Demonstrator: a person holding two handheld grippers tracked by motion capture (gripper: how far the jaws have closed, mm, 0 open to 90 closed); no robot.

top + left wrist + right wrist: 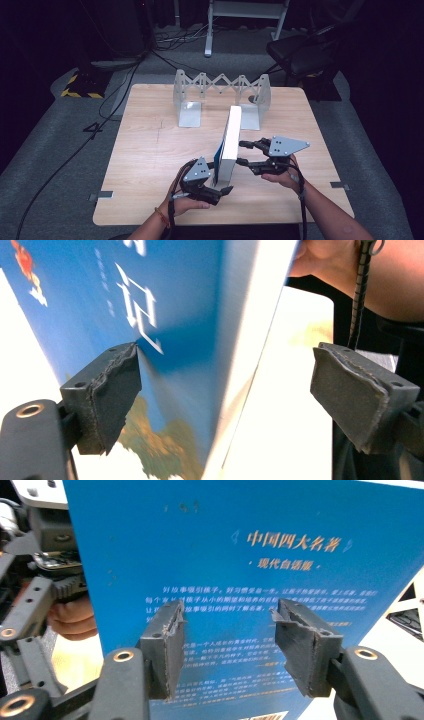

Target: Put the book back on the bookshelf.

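Book (230,142) stands upright on table (150,150), near bookend rack (220,95). Left gripper (222,190) released, straddling bottom edge. Right gripper (243,152) released, pads against back cover. Clamp left squarely before sliding book.

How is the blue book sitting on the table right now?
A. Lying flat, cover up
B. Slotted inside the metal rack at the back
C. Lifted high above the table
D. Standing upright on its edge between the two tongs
D: in the high view the blue book stands on its edge on the wooden table, with the left tongs and right tongs at its two sides, well short of the metal rack.
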